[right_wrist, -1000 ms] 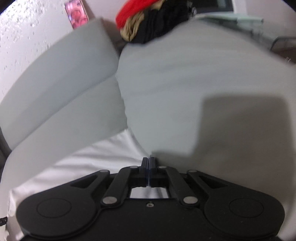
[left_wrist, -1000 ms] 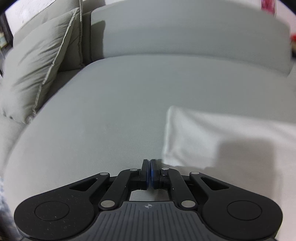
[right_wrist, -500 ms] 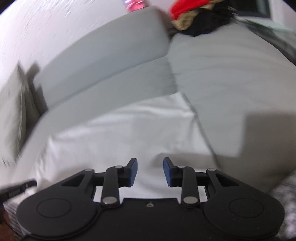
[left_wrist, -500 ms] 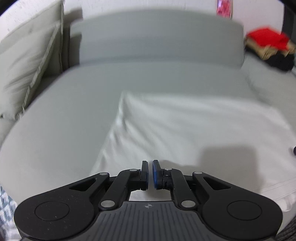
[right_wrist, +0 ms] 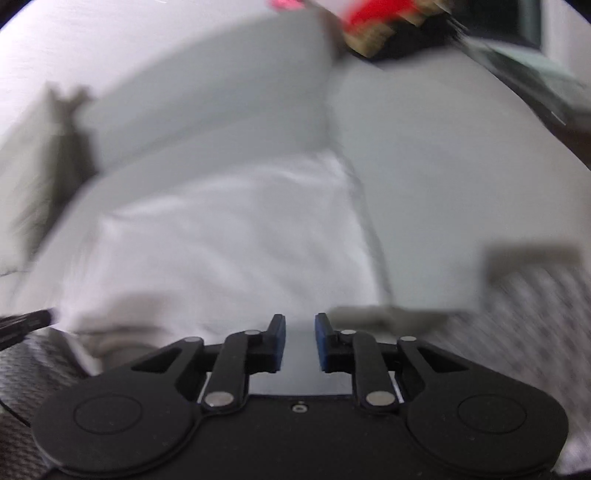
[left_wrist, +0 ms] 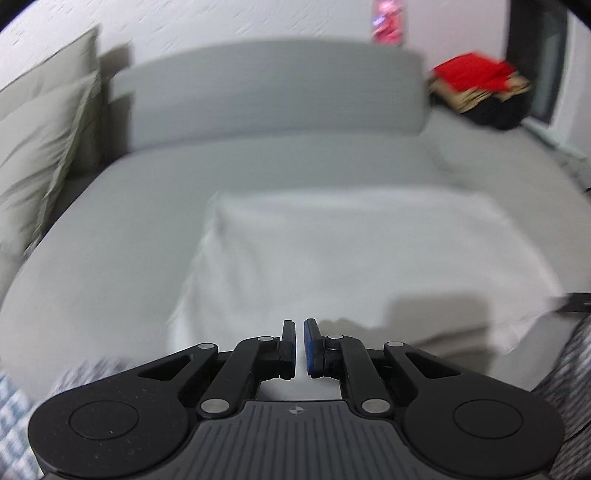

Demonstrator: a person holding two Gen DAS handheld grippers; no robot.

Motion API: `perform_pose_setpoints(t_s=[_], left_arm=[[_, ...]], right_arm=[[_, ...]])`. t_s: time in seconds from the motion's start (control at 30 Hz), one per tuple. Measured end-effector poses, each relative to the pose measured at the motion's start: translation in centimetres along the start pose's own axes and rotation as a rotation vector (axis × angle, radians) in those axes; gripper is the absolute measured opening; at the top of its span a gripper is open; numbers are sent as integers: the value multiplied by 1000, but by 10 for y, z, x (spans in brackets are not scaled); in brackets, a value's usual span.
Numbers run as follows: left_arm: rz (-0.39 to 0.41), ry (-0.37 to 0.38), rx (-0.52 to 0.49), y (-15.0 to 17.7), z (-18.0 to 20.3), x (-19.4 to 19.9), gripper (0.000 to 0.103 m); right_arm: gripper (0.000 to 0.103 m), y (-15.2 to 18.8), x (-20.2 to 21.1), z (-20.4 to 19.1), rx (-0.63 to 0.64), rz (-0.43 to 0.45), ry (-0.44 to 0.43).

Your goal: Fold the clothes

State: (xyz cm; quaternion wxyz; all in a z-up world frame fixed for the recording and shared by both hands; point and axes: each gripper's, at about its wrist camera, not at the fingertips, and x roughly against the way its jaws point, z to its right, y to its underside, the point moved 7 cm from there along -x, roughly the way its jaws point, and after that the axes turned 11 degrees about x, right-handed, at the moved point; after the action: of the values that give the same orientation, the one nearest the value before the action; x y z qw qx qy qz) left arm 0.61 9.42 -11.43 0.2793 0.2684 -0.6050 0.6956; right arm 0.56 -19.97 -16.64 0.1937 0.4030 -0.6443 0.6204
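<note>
A white garment (left_wrist: pixel 351 254) lies folded flat on the grey sofa seat (left_wrist: pixel 140 206); it also shows in the right wrist view (right_wrist: pixel 229 243). My left gripper (left_wrist: pixel 299 343) hangs over the garment's near left edge, its jaws a narrow gap apart and empty. My right gripper (right_wrist: pixel 299 341) is over the near right edge, open wider and empty. Both views are motion-blurred.
A pile of red, tan and black clothes (left_wrist: pixel 480 88) sits at the sofa's far right; it also shows in the right wrist view (right_wrist: pixel 384 22). Grey cushions (left_wrist: pixel 40 147) lean at the left. The backrest (left_wrist: pixel 273 92) runs behind. A patterned rug (right_wrist: pixel 535 317) lies below the seat's front.
Both grippers have let go of the white garment, opened and pulled back from it. The garment now lies flat on the seat.
</note>
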Motion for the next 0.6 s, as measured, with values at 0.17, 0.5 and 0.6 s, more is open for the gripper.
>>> perform_pose_setpoints(t_s=[0.17,0.5,0.6], left_arm=[[-28,61,-19,-5,59,-42,12],[-185,27,-136,73,63,-26,9],[-217,31,-85,87,51,-14,10]], right_arm=[[18,-42,-34,-38,24,64,-56],[17,21,-26,-52,22,-127,-82],[17,32,-7,-31,-126,-150,-123]])
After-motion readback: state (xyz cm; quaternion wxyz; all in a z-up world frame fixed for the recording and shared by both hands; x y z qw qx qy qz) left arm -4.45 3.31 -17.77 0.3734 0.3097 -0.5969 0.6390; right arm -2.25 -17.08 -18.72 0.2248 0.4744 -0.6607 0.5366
